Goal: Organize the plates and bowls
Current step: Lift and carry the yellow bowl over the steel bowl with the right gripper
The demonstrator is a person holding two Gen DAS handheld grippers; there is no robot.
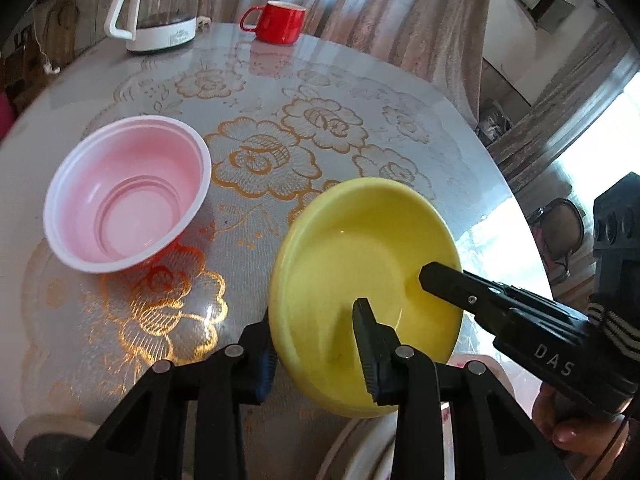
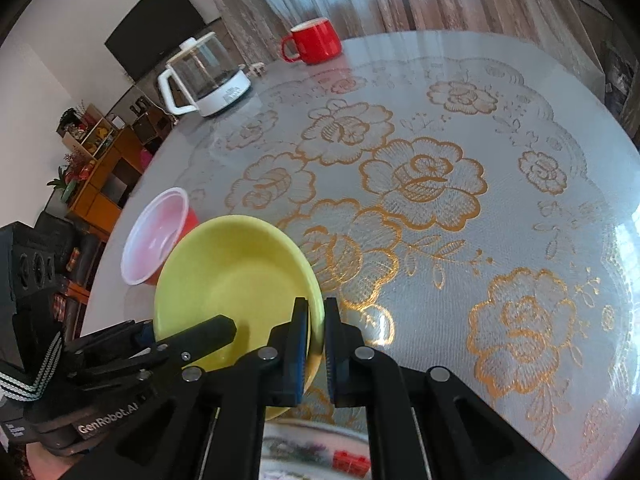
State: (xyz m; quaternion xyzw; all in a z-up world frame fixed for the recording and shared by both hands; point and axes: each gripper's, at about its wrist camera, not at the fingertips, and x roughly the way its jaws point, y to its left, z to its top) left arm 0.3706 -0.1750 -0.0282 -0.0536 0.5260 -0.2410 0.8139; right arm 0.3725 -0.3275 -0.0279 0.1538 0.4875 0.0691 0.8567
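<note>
Left gripper (image 1: 318,346) clamped on the near rim of a yellow bowl (image 1: 360,264), right gripper (image 2: 317,344) pinching its right rim, bowl tilted, mouth facing up and far-left, above the floral table (image 2: 460,200), pink bowl (image 1: 128,196) at left.
</note>
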